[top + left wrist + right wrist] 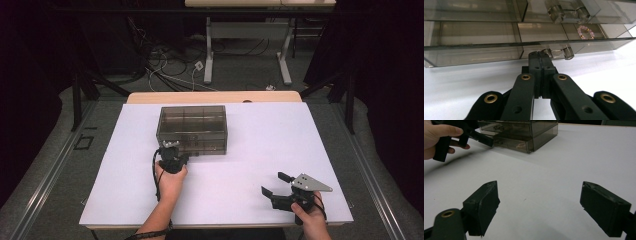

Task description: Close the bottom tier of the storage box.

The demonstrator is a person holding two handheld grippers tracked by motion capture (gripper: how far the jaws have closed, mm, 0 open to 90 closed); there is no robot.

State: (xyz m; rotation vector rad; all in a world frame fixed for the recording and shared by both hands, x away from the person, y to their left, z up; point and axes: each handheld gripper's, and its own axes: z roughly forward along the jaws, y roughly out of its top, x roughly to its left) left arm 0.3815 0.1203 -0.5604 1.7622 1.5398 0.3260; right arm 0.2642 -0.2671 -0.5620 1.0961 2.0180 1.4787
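Gripping bottom drawer handle [557,53] of smoked drawer box [192,129] | left gripper [539,55] clamped at handle's 9 o'clock end | pull level toward 6 o'clock | right gripper [539,202] wide, empty.

My table [260,150] has a white top with a strip of pale wood showing along its far edge. One thing stands directly on it: a smoky see-through drawer box [192,129] (three drawers, as far as I can tell), just ahead of my left tongs [170,147] and well away from my right tongs [275,184].
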